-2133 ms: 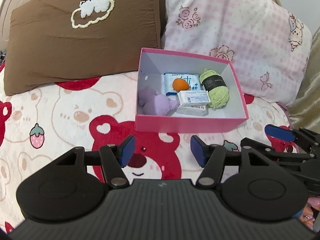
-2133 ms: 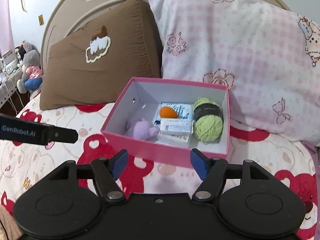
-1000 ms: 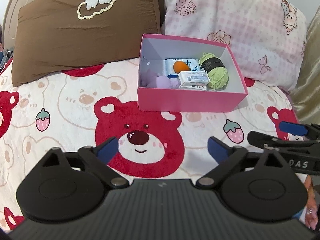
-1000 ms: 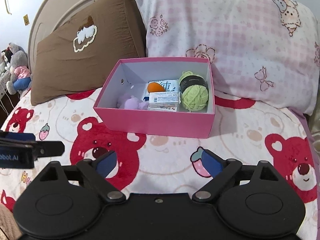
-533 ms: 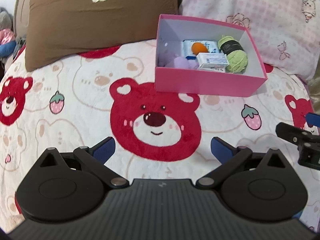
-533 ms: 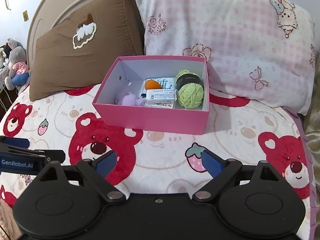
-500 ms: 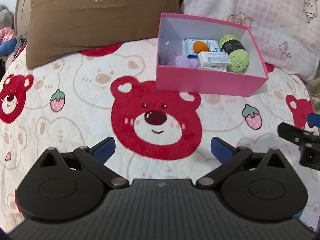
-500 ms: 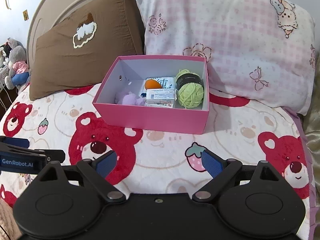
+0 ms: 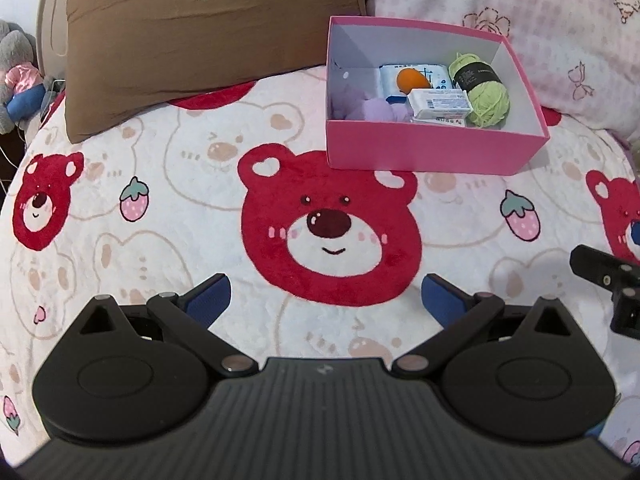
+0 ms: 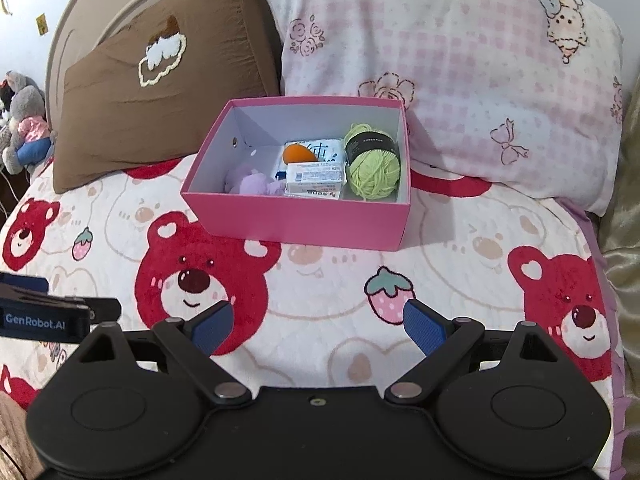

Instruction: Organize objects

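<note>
The pink box point(image 9: 424, 152) is sitting on the bed, on the bear-print blanket point(image 9: 160, 184), close in front of the two pillows and well ahead of both of your grippers. Inside it, the green yarn ball point(image 9: 486, 96) is lying at the right end with its dark paper band around the middle. Just left of the yarn, the small white carton point(image 9: 440, 104) is resting on top of another flat packet, and the orange egg-shaped sponge point(image 9: 412, 79) is lying on the blue-and-white tissue pack point(image 9: 436, 72) behind it. The purple plush point(image 9: 376, 111) is filling the left end of the box, touching the near wall.

You are holding the left gripper point(image 9: 325, 296) low over the blanket, its jaws spread wide with nothing between them, above the big red bear face. You are holding the right gripper point(image 10: 318, 324) the same way: jaws apart, empty, hovering over the blanket short of the box. In the right wrist view the side of your left gripper is showing at the left edge, and in the left wrist view part of your right gripper is poking in at the right edge.

The brown pillow point(image 10: 160, 80) is leaning behind the box to the left, and the pink checked pillow point(image 10: 460, 60) is leaning to the right. A grey stuffed toy point(image 10: 24, 128) is sitting beyond the bed's left edge.
</note>
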The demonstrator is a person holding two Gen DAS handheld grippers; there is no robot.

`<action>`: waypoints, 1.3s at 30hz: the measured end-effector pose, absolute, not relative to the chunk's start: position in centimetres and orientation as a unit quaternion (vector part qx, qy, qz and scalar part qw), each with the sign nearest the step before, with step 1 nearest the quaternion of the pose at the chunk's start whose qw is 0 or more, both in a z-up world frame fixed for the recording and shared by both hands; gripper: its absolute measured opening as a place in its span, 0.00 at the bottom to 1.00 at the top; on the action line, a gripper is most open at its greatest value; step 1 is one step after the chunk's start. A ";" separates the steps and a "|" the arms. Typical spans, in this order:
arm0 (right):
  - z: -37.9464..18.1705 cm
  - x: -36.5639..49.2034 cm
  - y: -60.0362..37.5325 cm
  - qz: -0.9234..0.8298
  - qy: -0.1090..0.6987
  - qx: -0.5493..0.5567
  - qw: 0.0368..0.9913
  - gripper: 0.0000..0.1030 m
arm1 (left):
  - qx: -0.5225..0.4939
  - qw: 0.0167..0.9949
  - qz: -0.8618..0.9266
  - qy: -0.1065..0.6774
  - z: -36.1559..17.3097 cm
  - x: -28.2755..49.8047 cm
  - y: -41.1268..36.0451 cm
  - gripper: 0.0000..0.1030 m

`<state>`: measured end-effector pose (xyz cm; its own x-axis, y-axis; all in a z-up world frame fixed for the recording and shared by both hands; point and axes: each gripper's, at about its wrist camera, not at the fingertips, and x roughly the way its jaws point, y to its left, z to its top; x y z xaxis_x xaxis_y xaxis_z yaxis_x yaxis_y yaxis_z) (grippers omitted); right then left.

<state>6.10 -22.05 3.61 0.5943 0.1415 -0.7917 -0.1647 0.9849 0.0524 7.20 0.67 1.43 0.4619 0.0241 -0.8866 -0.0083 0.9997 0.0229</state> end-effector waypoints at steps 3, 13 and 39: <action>3.6 5.9 -21.9 0.085 0.444 -0.017 0.892 0.91 | 0.004 0.856 0.011 0.516 1.7 7.0 0.8 1.00; 3.9 5.4 -21.9 0.082 0.443 -0.011 0.893 0.91 | -0.009 0.864 0.016 0.503 2.4 6.6 1.6 1.00; 4.0 4.2 -20.8 0.068 0.444 -0.028 0.893 0.91 | -0.018 0.865 0.016 0.501 2.1 4.9 2.0 1.00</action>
